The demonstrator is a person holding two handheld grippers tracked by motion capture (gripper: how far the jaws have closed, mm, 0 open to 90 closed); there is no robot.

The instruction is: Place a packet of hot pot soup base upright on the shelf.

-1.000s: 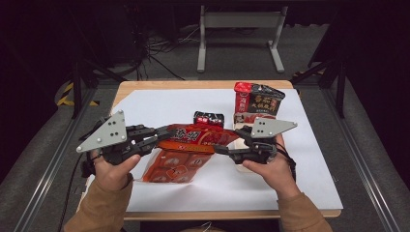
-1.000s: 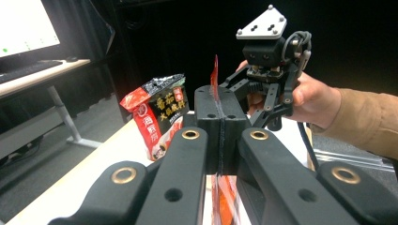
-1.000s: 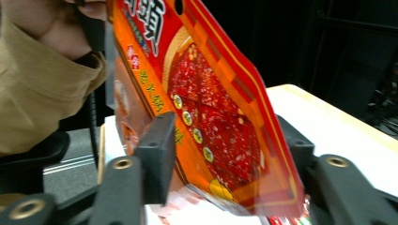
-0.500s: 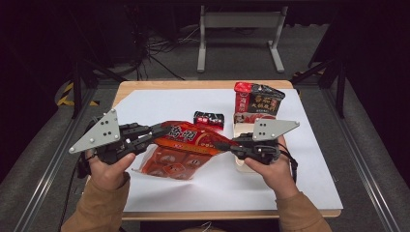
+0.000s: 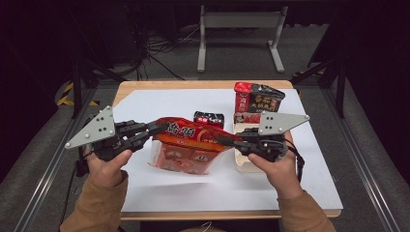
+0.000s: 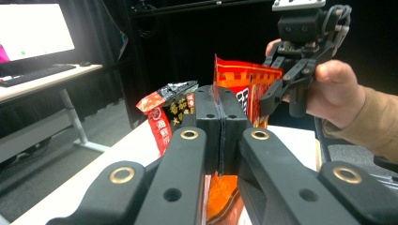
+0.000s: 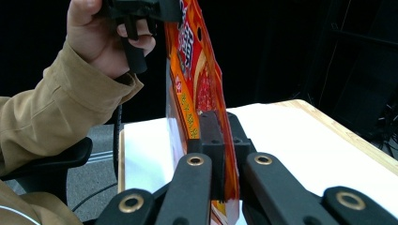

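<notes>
At the centre of the high view, a red snack bag hangs above the white sheet on the table, stretched between two hand-held grippers. The left gripper, at centre left, has its jaws pressed together on the bag's left top corner; the right gripper, just right of centre, pinches the opposite end of the sealed top edge. In the left gripper view the bag's edge rises from between the closed black pads, and the right gripper view shows the foil clamped the same way.

The risk here looks plain: both grips sit on thin, slick film near the seam. A hard pull apart could make one corner slip free, dropping the bag onto the sheet, or split the seal suddenly and scatter the contents. A sideways jerk might also knock over the dark packet standing at upper right, or the small black one just behind the bag.
</notes>
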